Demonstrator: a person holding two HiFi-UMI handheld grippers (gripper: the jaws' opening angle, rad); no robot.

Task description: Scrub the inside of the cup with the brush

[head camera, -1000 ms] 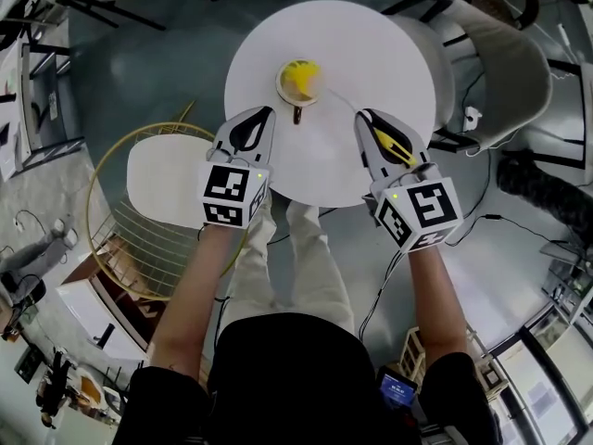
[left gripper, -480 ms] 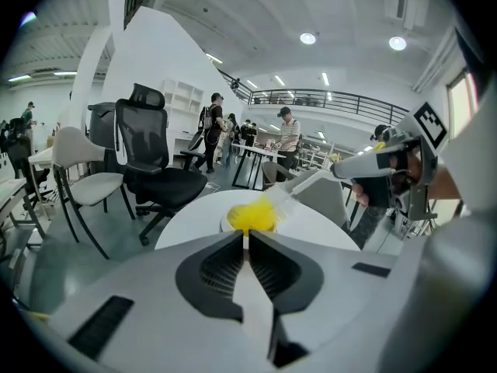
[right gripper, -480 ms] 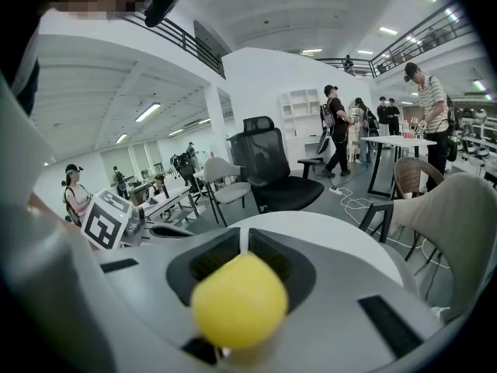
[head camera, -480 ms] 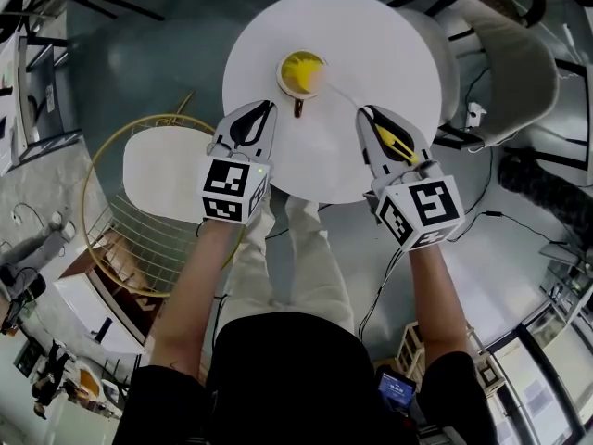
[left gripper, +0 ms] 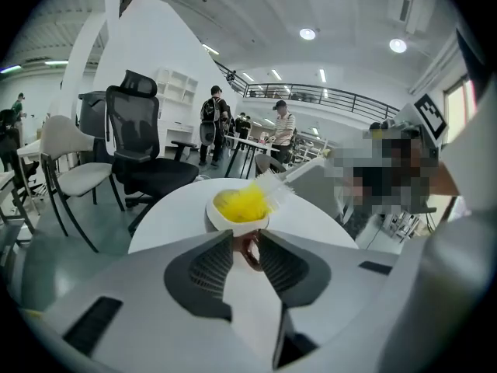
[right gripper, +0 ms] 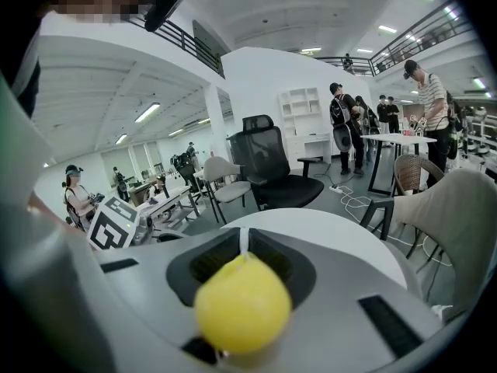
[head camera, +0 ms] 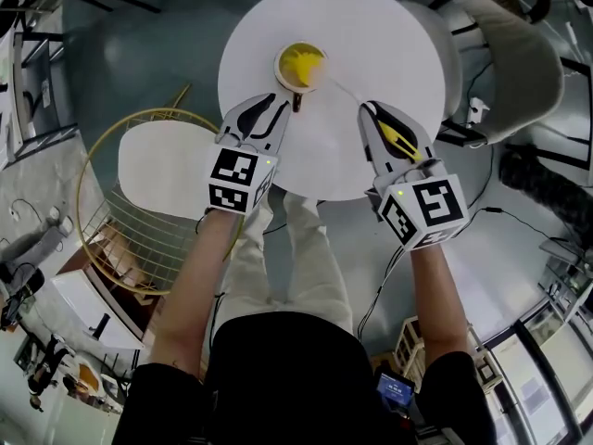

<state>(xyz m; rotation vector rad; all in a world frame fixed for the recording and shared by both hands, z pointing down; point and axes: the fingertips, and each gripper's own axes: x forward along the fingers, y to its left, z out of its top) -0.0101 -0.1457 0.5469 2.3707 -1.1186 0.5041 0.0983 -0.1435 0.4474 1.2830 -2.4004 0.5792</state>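
The cup (head camera: 298, 69) sits on the counter (head camera: 380, 35) with the brush (head camera: 304, 61) inside it. Your right tongs (head camera: 369, 111) pinch the brush tight. Your left tongs (head camera: 276, 102) have just been opening, and the cup's handle (left gripper: 250, 252) sits loose between them. Squeeze it first, then scrub round.

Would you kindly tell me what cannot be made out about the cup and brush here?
1. Bottom of the cup: head and left gripper views; the brush bristles fill it.
2. Pads of the right hand-held gripper: right gripper view; the brush's blurred yellow end covers them.
3. Legs of the table: head view; its top hides them.
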